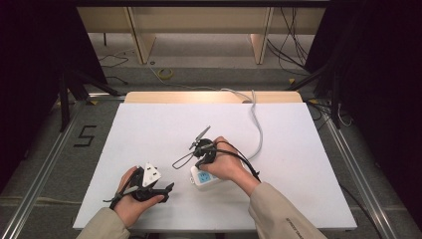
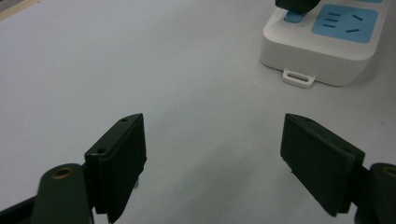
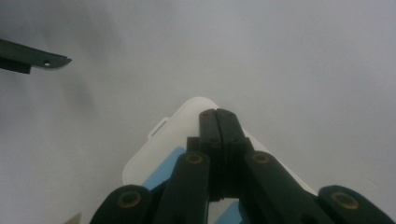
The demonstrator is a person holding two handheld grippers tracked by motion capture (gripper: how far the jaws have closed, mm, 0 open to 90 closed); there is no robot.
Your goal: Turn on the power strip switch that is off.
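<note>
A: So we've got the table (image 1: 149, 129) mostly bare, with the strip (image 1: 203, 180) near its front edge, under our right hand.

B: Yep. Left gripper (image 2: 212, 154) is wide open, empty. Right gripper (image 3: 218, 122) is closed above the strip, gripping nothing we can see. We'd press straight down, probably.

From above my bench, the one mark I can read plainly is a black numeral "5" (image 1: 85, 135) laid on the grey floor (image 1: 45, 149), out at about nine o'clock from the bench's middle, just off its edge. On my right sleeve (image 1: 278, 211), near five o'clock, runs a short line of dark lettering (image 1: 293, 222), too small and blurred for me to make out.
</note>
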